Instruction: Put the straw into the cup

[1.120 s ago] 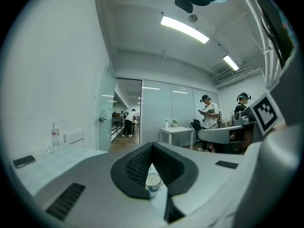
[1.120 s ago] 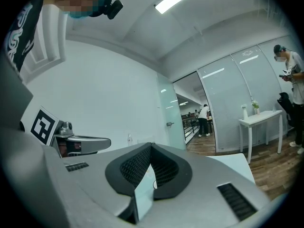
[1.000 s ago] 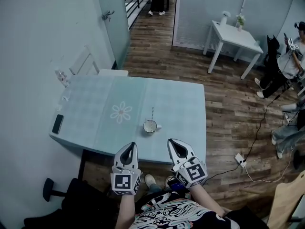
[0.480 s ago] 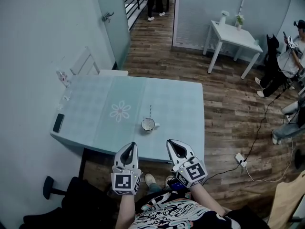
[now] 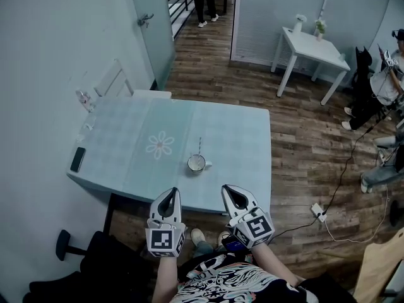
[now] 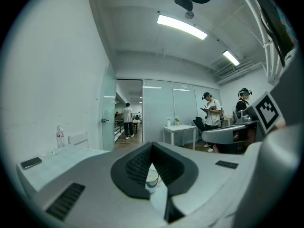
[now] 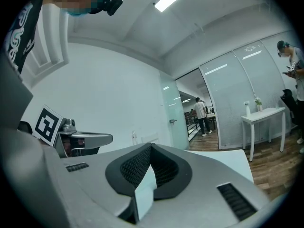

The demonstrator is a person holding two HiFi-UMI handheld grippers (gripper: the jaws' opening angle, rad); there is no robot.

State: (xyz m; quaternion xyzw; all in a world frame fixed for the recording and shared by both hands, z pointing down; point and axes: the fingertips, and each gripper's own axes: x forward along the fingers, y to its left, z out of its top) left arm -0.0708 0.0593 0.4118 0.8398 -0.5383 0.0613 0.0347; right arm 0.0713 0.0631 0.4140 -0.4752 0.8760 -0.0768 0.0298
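**Task objects.** The small round pale cup (image 5: 197, 163) stands upright near the front centre of the rectangular table, which is covered by a pale teal checked cloth (image 5: 233, 131). A short tab, possibly a handle, projects from the cup at 3 o'clock. In the left gripper view the cup (image 6: 152, 178) reads as smooth and clear-walled.

The thin pale straw (image 5: 200, 145) shows as a narrow line with its long axis on the 12–6 o'clock line. Its near end meets the cup rim at 12 o'clock. No view settles whether that end sits inside the cup, with the straw leaning on the far rim, or whether the straw lies flat on the cloth just beyond the cup. The scene fits either condition.

**Grippers.** The left gripper (image 5: 172, 193) and the right gripper (image 5: 227, 188) hang side by side off the table's near edge, at 6 o'clock of the cup.
- **Jaws:** on each, the ribbed black pads are closed tip to tip around a teardrop gap, with nothing clamped.
- **Bearing:** the cup bears 1 o'clock from the left gripper and 11 o'clock from the right.
- **Distance:** both grippers are well apart from the cup, and neither is clearly nearer.

**Handling note.** The straw is on the cup's far side, so any reach toward it would probably pass over or around the cup. A straw this slim and light is judged likely to roll or slip in smooth-edged jaws
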